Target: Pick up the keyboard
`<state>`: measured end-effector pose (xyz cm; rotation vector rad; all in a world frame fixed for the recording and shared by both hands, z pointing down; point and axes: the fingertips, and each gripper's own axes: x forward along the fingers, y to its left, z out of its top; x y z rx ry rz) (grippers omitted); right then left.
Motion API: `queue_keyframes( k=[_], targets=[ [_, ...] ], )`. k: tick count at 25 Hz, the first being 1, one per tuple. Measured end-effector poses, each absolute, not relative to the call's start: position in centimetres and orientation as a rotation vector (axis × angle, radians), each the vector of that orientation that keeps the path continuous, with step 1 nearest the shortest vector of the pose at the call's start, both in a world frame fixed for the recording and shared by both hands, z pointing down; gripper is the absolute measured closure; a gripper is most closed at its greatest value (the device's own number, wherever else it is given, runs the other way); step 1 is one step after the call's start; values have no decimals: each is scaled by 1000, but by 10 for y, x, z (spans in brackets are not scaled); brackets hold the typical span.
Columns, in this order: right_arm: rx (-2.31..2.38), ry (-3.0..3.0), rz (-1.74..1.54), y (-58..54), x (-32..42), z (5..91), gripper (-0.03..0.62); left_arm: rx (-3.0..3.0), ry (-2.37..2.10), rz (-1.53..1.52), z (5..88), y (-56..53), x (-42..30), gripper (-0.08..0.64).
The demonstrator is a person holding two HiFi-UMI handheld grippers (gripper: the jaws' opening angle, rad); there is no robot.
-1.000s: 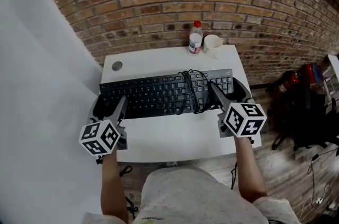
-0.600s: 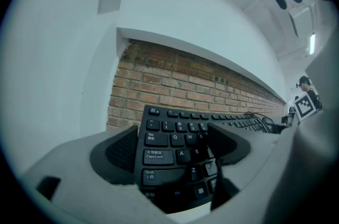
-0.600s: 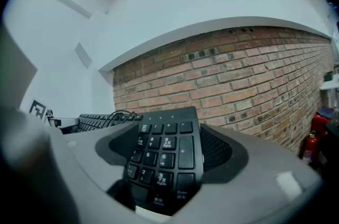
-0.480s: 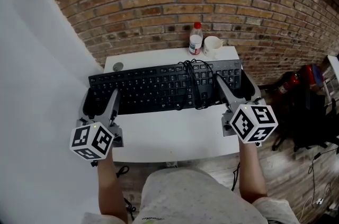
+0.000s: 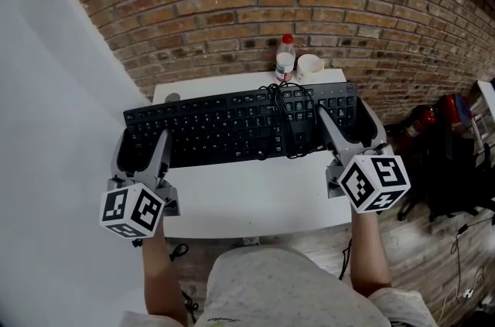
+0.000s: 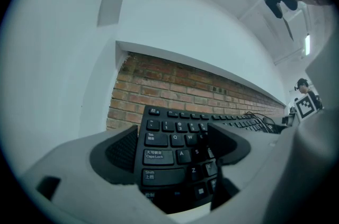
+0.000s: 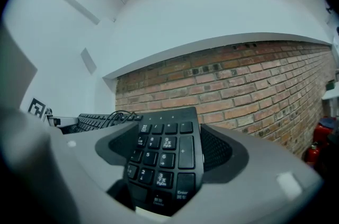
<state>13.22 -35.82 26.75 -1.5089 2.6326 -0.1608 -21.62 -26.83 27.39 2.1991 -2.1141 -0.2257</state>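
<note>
Both ends gripped. My left gripper [image 5: 143, 150] has its fingers [image 6: 119, 151] pinching the Caps Lock end of the black full-size keyboard [image 5: 232, 128]. My right gripper [image 5: 348, 128] has its fingers [image 7: 218, 150] pinching the number-pad end. Keyboard spans between them, roughly level, held over the white surface [image 5: 255, 202] and looks clear of it. Bundled black cable [image 5: 284, 128] lies across the keys, right of centre. Behind: clear bottle with red cap [image 5: 285, 59] and white mug [image 5: 310, 66], just beside each other, by the red brick wall [image 5: 232, 8].
</note>
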Motion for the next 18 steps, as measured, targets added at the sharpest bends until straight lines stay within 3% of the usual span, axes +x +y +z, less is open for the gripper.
queue_keyframes(
  k=[18],
  targets=[
    [-1510,2648,-177,-353,126,276,216,2180,-2114,-216,283,-261,-222,155]
  ],
)
